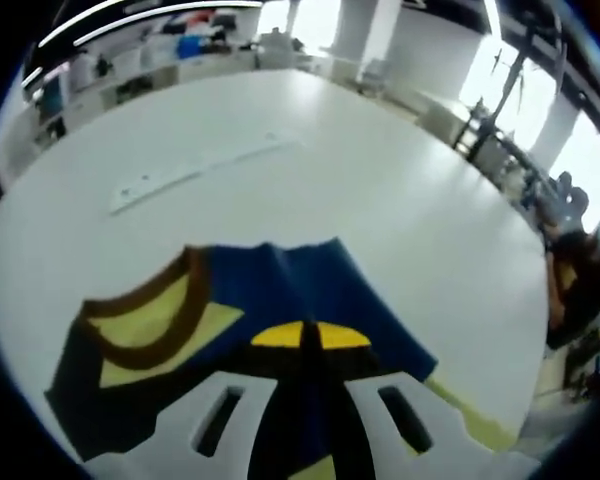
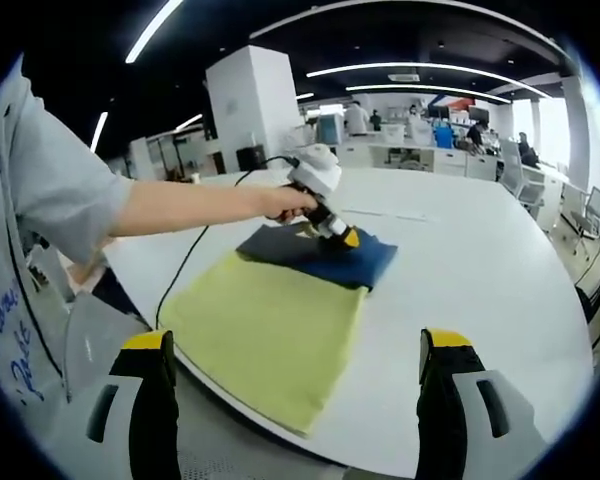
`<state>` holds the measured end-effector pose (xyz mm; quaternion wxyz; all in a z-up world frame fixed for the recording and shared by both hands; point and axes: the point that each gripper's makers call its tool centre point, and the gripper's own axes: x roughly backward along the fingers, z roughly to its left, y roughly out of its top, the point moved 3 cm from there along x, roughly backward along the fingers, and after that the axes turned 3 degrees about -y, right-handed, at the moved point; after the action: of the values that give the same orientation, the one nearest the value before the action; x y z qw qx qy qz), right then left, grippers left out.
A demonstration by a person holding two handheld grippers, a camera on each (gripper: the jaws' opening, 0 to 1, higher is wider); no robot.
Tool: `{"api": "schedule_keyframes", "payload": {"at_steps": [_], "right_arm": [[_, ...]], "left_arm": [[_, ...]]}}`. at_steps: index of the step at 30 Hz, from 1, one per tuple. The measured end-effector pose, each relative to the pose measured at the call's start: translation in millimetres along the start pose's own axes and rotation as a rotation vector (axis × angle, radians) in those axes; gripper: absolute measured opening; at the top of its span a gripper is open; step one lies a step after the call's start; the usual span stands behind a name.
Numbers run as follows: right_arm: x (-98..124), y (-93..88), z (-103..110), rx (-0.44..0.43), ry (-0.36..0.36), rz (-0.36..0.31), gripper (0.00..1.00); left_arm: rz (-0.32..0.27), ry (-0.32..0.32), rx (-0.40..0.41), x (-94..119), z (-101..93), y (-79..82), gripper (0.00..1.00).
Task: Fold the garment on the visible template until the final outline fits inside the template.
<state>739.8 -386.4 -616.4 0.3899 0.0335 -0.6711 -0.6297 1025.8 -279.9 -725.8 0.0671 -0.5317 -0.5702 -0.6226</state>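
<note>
The garment [image 2: 315, 252], dark blue with brown neck trim and a pale yellow inner face, lies partly folded on the white tabletop [image 2: 480, 260], resting on the far end of the yellow-green template [image 2: 265, 335], whose near portion is bare. In the right gripper view the left gripper [image 2: 335, 233] is down on the garment, carried by the person's hand [image 2: 285, 203]; in the left gripper view its yellow-tipped jaws stand almost together with cloth between and under them, so it appears to be pinching the garment, though the contact itself is not clear. The right gripper [image 2: 295, 365] hangs above the near tabletop edge, jaws wide apart and holding nothing. Assessment: the cloth is light, limp and thin; it will drape and crease readily and may slide on the smooth template. It is best taken at an edge or corner fold, pinching all layers, since a mid-panel hold would bunch it. Folded outline against template boundary: not yet verifiable.
</note>
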Motion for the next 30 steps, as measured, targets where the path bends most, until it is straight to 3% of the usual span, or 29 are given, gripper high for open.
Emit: {"api": "schedule_keyframes", "payload": {"at_steps": [30], "right_arm": [[1.1,-10.5,-6.7,-0.024,-0.008,0.021,1.00]], "left_arm": [[0.040,0.006,-0.027,-19.7,-0.9,-9.9,0.00]]}}
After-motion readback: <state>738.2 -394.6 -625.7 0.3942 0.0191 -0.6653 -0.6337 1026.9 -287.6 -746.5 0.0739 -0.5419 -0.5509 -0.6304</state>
